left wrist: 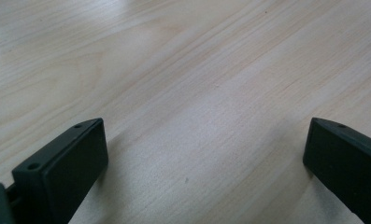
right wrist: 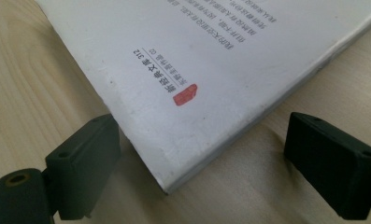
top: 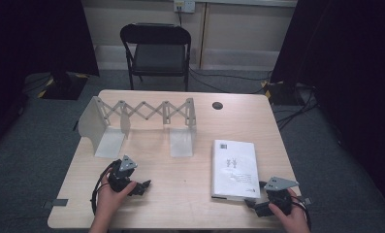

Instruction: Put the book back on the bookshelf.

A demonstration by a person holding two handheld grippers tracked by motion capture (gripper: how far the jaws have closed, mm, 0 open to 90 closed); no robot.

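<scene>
From the high view, you are looking at a white book (top: pixel 234 168) lying flat on the right half of the table (top: pixel 190 204), well apart from the expanding rack (top: pixel 141 114) at the back. Your right gripper (top: pixel 256 208) is sitting at the book's near right corner; your left gripper (top: pixel 140 186) is resting on bare wood, away from it.

In the left gripper view, the left gripper (left wrist: pixel 206 154) is standing wide open over plain table (left wrist: pixel 183 70), holding nothing.

In the right gripper view, the right gripper (right wrist: pixel 202 163) is gaping wide, jaws flanking the book's corner (right wrist: pixel 169 184) without closing on it. Here alone the book's thin edge and glossy cover are showing: it is looking light, floppy and likely slippery, so you should be pinching deep across the corner or near the stiffer spine.
</scene>
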